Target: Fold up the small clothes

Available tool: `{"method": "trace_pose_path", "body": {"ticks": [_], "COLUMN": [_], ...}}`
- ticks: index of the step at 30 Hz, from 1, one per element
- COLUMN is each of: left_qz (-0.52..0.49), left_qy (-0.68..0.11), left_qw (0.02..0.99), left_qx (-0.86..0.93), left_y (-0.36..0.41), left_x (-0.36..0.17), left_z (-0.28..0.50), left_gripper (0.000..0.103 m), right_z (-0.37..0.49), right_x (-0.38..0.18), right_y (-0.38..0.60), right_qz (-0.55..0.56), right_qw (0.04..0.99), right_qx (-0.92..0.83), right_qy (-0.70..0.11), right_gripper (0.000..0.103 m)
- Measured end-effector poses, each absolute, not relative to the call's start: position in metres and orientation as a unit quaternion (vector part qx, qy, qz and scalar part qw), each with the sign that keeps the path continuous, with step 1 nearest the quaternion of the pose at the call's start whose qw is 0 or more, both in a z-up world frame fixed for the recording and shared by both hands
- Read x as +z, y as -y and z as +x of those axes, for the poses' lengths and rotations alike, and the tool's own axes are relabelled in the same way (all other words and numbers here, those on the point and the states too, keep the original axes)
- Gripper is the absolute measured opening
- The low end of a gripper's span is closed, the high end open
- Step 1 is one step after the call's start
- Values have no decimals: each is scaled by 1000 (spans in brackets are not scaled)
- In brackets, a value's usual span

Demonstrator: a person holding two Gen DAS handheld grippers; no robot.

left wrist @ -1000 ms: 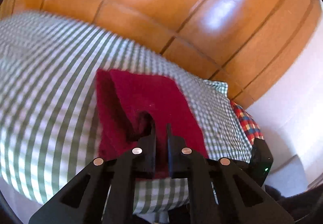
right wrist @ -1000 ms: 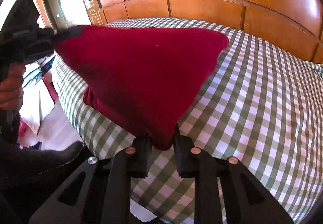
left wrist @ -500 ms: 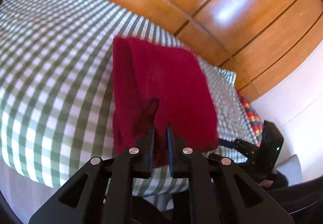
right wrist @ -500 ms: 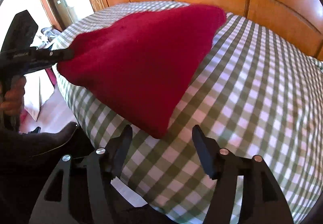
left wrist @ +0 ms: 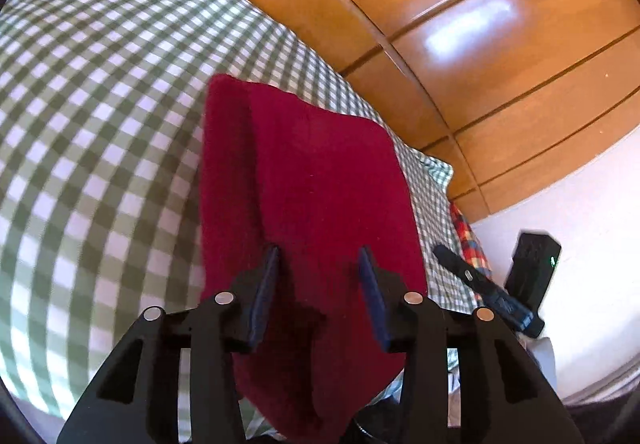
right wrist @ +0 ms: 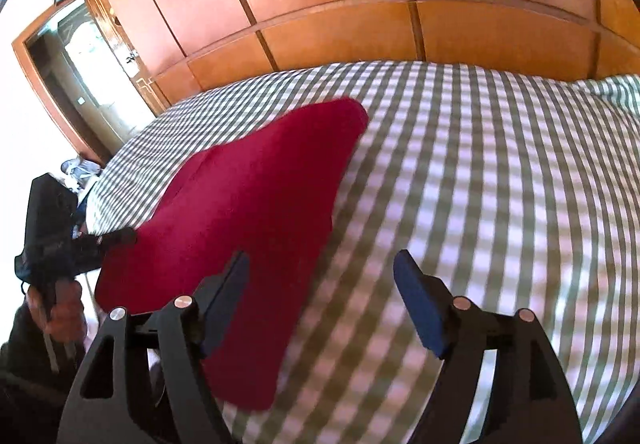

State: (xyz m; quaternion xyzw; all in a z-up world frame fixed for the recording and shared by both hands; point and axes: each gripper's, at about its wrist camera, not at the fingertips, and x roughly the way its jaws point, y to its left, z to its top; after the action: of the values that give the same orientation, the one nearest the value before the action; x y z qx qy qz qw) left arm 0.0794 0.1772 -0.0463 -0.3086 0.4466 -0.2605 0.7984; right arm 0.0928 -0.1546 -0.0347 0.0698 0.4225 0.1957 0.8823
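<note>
You have no text, label, brand, number or sign to read in either view. The only mark is a small green light on the black box (left wrist: 534,270) at about 4 o'clock in the left wrist view; it carries no lettering you could make out. The black device (right wrist: 48,228) at 9 o'clock in the right wrist view is too blurred to show any print.
</note>
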Motion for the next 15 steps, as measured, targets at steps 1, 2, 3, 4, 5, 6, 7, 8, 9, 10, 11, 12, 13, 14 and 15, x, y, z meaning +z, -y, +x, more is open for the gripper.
{"method": "trace_pose_path", "body": {"ticks": [1, 2, 3, 4, 5, 6, 7, 8, 9, 10, 11, 12, 13, 14, 15], "left_qz": [-302, -299, -298, -294, -287, -279, -265, -252, -228, -210, -182, -161, -143, -140, -150], "left_qy": [-439, -427, -413, -394, -376, -363, -346, -336, -333, -339, -353, -366, -390, -413, -422], "left_qw": [802, 806, 811, 819, 830, 838, 850, 860, 873, 881, 889, 893, 892, 885, 880], "left_qx": [-270, -281, -288, -294, -297, -298, -295, -290, -275, -255, -226, -205, -177, -162, -157], "left_y": [-175, -173, -173, -172, -172, -170, -170, -170, -168, -166, -163, -160, -157, -155, -155], "left_x": [-43, -38, -31, -21, -12, -7, 3, 7, 8, 6, -2, -11, -25, -40, -51], "left_z": [80, 79, 76, 72, 67, 63, 56, 50, 45, 45, 47, 49, 52, 55, 55], "left_gripper": [19, 18, 16, 15, 14, 14, 14, 14, 14, 14, 14, 14, 14, 14, 15], "right_z": [100, 105, 111, 115, 118, 119, 117, 113, 110, 107, 107, 106, 105, 102, 102], "right_x": [-31, -28, -25, -22, -24, -22, -20, -18, -17, -19, -24, -29, -37, -41, -47], "right_y": [148, 144, 136, 126, 118, 110, 103, 93, 85, 77, 66, 59, 48, 43, 37], "right_qz": [62, 55, 47, 40, 36, 29, 21, 4, -9, -21, -35, -45, -62, -74, -85], "right_qw": [885, 887, 890, 892, 894, 897, 900, 906, 910, 912, 909, 906, 906, 906, 907], "right_qx": [191, 187, 186, 187, 189, 191, 193, 196, 198, 202, 211, 214, 211, 209, 207], "right_qy": [-421, -419, -413, -409, -405, -398, -390, -374, -364, -357, -358, -361, -362, -359, -357], "right_gripper": [66, 64, 61, 60, 60, 59, 59, 59, 59, 59, 59, 61, 62, 64, 69]}}
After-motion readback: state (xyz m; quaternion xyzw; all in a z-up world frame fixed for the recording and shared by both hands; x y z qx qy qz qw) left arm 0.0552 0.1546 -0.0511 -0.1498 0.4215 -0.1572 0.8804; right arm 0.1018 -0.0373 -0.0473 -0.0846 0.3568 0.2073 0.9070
